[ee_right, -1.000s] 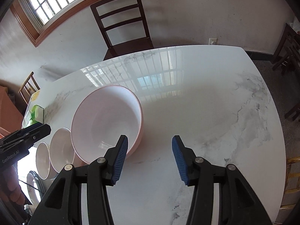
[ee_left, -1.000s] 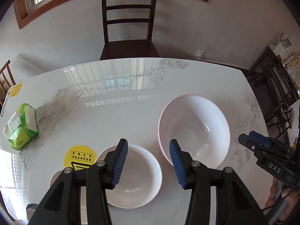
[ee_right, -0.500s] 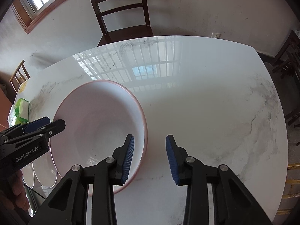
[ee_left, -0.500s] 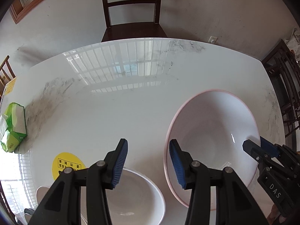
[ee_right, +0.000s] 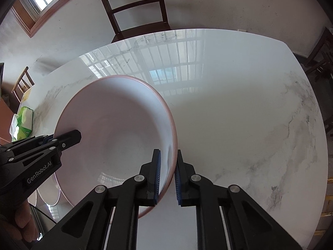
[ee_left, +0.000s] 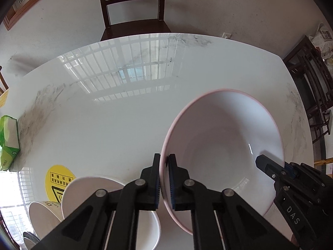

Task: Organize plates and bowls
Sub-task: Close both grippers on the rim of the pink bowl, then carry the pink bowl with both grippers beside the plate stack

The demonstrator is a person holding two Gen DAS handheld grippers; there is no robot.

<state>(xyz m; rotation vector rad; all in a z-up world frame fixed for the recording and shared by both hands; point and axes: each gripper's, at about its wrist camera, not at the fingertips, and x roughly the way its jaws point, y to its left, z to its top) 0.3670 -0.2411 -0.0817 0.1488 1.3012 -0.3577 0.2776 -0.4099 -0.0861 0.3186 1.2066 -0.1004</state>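
Left wrist view first: the left gripper has just been closing and its blue pads now clamp the near-left rim of the large pink-rimmed bowl, one finger outside the wall and the other inside. That bowl sits on the white marble surface, toward its right half. Just beside it, at the lower left, a smaller white bowl is partly hidden under the gripper's arms, with another white dish next to it and a yellow sticker behind them. A green tissue pack lies at the left edge, and a dark wooden chair stands beyond the far side. The right gripper pokes in at the bowl's right rim. Right wrist view next: the right gripper has likewise just been closing, and its pads pinch the bowl's right-hand rim, the wall plainly between them. The left gripper reaches across the opposite rim, held by a hand at the lower left corner.
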